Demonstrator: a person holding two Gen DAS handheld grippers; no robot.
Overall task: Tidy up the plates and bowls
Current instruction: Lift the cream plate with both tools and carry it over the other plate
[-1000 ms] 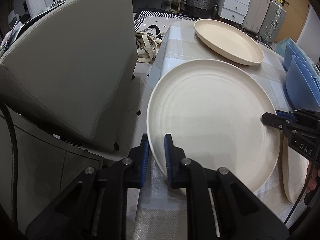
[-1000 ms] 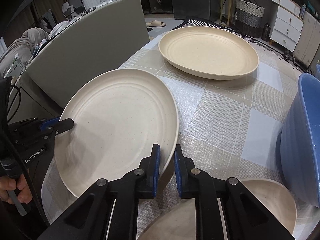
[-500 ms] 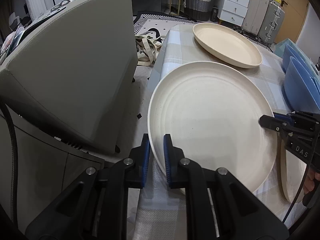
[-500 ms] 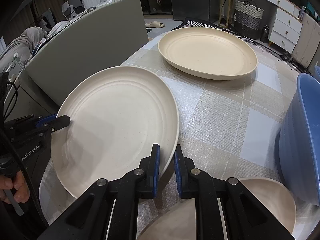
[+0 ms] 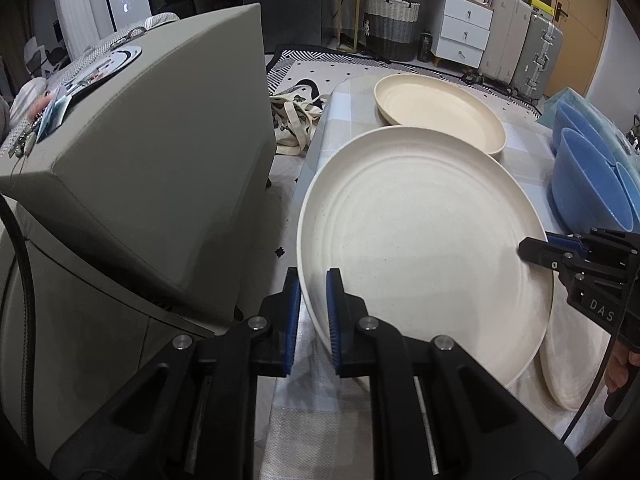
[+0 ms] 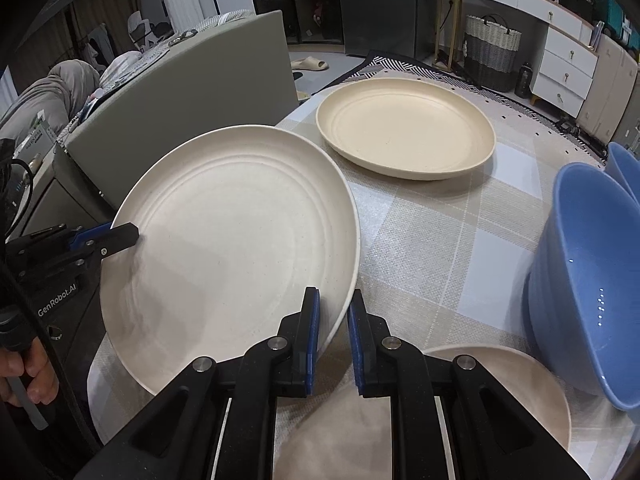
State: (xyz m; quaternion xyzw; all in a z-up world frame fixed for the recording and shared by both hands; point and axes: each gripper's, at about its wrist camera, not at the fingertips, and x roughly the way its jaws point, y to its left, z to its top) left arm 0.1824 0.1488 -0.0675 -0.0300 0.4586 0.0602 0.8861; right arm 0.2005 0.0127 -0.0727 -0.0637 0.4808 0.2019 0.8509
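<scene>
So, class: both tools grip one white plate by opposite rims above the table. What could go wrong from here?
1. The white plate is pinched only at its thin rim by the left tool and right tool; it may slip.
2. Dropped, it could strike the small plate beneath.
3. Swinging right risks the blue bowl.

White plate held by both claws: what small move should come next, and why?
Probably carry the white plate over the cream plate farther back on the table and lower it there. The left claw and right claw each pinch opposite rims, the plate sits clear of the cloth, and that matching plate looks like the natural stack.
</scene>
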